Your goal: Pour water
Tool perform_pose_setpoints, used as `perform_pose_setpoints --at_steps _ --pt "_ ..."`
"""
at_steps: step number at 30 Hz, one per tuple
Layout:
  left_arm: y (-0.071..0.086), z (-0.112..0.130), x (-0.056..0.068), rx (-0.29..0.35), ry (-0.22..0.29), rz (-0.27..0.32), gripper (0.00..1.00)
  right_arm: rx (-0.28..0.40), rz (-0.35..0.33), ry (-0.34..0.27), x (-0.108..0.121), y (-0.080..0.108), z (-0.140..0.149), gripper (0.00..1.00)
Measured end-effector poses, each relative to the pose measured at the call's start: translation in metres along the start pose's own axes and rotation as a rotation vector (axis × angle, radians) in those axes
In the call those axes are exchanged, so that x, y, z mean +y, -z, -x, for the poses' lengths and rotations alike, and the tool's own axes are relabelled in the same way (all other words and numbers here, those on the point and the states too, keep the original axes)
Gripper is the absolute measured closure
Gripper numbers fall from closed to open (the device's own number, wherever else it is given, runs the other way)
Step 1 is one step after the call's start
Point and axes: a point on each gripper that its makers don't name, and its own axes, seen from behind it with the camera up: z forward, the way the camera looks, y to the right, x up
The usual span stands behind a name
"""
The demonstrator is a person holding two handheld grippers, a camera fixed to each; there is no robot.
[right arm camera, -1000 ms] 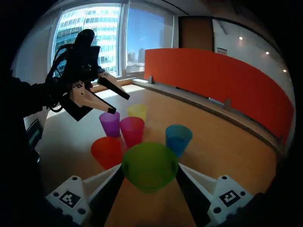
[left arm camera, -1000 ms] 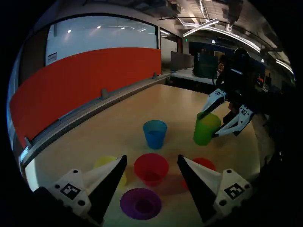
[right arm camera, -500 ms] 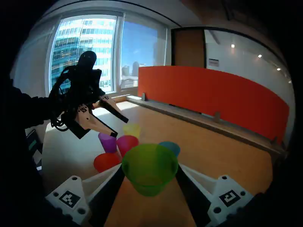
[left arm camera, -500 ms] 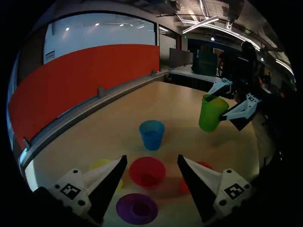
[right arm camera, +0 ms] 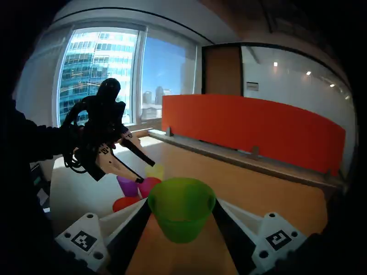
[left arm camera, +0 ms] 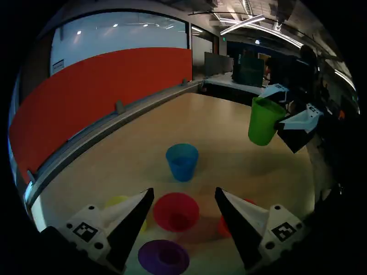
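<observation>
Over table [left arm camera: 137, 151], one green cup [right arm camera: 181, 215] in right gripper [right arm camera: 182, 204], five cups [left arm camera: 182, 161] below

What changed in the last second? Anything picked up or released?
The right gripper, shut on the green cup, has raised it higher above the table, with the cup staying upright. Nothing was newly taken hold of or let go. The left gripper stays open, hovering over the red cup. The blue cup stands where it was.
</observation>
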Motion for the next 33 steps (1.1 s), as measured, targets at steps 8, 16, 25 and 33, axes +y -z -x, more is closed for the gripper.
perform_pose_setpoints --at_steps 8,16,25,33 --pt "-0.018 0.003 -0.001 -0.074 -0.003 -0.013 0.01 0.030 0.013 0.010 0.003 0.010 -0.011 0.07" --pt "-0.042 0.001 0.002 -0.151 -0.011 0.002 0.01 0.032 0.024 0.014 0.004 0.019 -0.011 0.07" --pt "-0.070 -0.009 0.007 -0.193 0.005 0.029 0.01 0.033 0.044 0.009 0.011 0.030 -0.009 0.07" --pt "-0.095 -0.014 0.006 -0.227 0.020 0.029 0.01 0.034 0.065 0.009 0.019 0.040 -0.008 0.07"
